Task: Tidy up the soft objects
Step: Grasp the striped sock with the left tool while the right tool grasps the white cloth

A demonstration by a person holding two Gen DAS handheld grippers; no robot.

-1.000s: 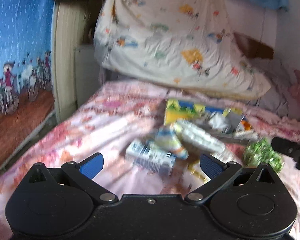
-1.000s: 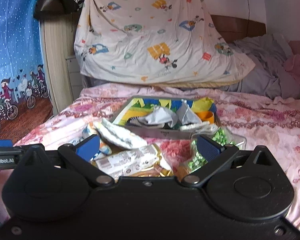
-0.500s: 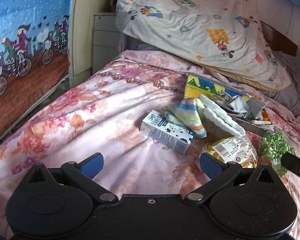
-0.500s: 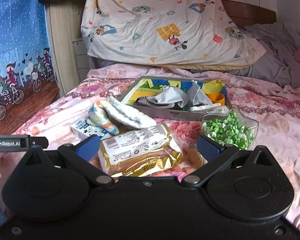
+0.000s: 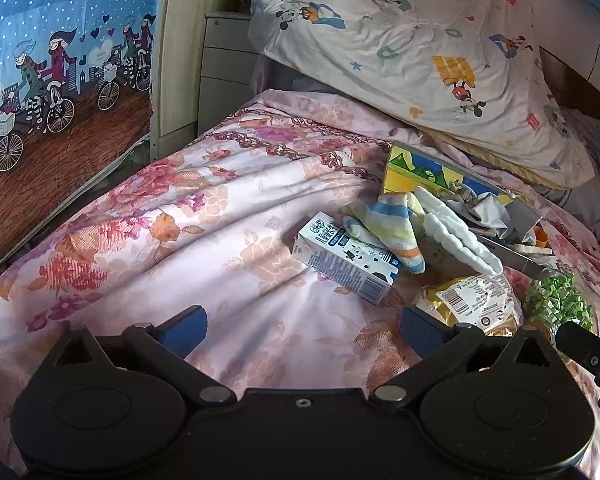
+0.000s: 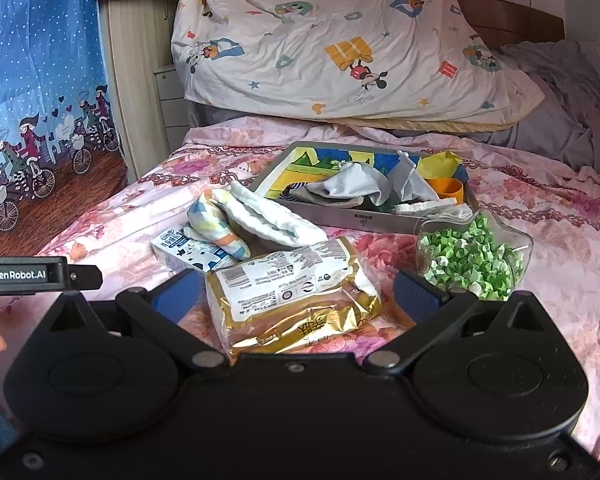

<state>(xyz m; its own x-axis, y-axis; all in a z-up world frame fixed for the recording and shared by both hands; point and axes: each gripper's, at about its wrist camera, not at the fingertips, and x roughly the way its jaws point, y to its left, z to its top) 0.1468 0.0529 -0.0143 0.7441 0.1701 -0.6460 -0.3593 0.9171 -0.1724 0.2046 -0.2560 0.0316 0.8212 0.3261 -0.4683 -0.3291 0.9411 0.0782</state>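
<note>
Left wrist view has settled and sharpened over the last second: where the pile was a blur low in the frame, we now look down on it from nearer, with the left tongs (image 5: 302, 326) spread wide over bare flowered pink bedsheet (image 5: 188, 216) and pinching nothing. The right tongs (image 6: 296, 292) have come down too; they are spread just as wide, and the gold-and-clear plastic food packet (image 6: 292, 300) now lies between their blue pads, though we see no contact with it. We judge this to be an approach, with no soft thing picked yet. The soft things of the task lie mid-frame on the bed: a rolled striped sock in blue, yellow and orange (image 6: 216, 224) resting on the white-and-blue milk carton (image 5: 346, 260), and a folded white fluffy cloth (image 6: 274, 220) just beside it, leaning toward the shallow grey tray with a yellow-and-blue picture base (image 6: 340, 216). That tray already holds crumpled grey and white cloths, a yellow piece and an orange cup, so it seems the likely home for the sock and cloth. At the lower right of the right wrist view sits a clear star-shaped dish of green paper stars (image 6: 472, 260). As for writing, the label on the left gripper's side bar at the left edge reads "GenRobot.AI" (image 6: 18, 275); the carton and packet carry Chinese print and barcodes too small for us to read.
</note>
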